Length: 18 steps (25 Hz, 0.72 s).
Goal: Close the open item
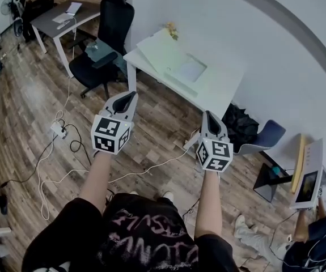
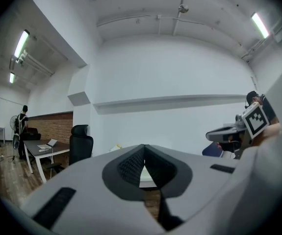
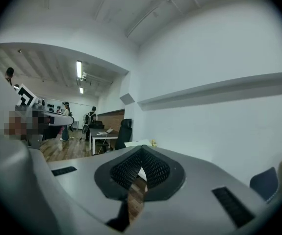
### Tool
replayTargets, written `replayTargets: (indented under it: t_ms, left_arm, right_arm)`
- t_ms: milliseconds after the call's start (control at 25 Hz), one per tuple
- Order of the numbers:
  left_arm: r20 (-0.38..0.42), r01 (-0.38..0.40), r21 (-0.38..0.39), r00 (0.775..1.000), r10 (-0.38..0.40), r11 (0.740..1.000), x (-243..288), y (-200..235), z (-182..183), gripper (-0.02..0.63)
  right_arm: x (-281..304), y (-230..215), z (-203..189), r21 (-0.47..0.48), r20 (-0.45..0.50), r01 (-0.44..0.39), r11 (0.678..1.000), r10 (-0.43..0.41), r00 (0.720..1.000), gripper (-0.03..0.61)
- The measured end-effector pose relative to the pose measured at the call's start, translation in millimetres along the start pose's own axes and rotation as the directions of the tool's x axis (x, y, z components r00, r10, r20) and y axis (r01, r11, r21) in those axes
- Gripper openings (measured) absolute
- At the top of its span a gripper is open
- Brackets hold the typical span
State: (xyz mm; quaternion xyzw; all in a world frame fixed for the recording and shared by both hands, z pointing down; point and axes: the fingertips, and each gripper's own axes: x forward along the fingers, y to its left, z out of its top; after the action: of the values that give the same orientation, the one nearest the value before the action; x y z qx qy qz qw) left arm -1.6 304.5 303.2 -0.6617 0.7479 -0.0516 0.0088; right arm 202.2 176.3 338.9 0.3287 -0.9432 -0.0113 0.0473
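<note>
Floor open between table, left claw, right claw.

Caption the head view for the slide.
Head view: left tool and right tool level, shut and empty, over wood floor, short of the white table.

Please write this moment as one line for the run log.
left gripper: shut, empty | right gripper: shut, empty | both: held level, apart from white table | open item: on table, untouched

Wood floor; white walls; office chair
</note>
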Motion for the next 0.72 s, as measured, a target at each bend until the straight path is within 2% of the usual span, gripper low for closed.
replayTargets:
  t_ms: [240,720]
  left_arm:
    - [0.010,-0.002,0.025,1.000,0.002,1.000,5.1,14.0,5.9,0.001]
    - [0.008,0.006,0.029,1.000,-0.007,1.000,9.6,32.9,5.3,0.001]
  right_arm:
    - [7.0,-2.6,15.1,-0.016,0.037,0.000,1.000,0.001,0.999,0.005]
    - [17.8,0.1,19.0,-0.030,0.033,0.020,0.999,-0.019,0.999,0.005]
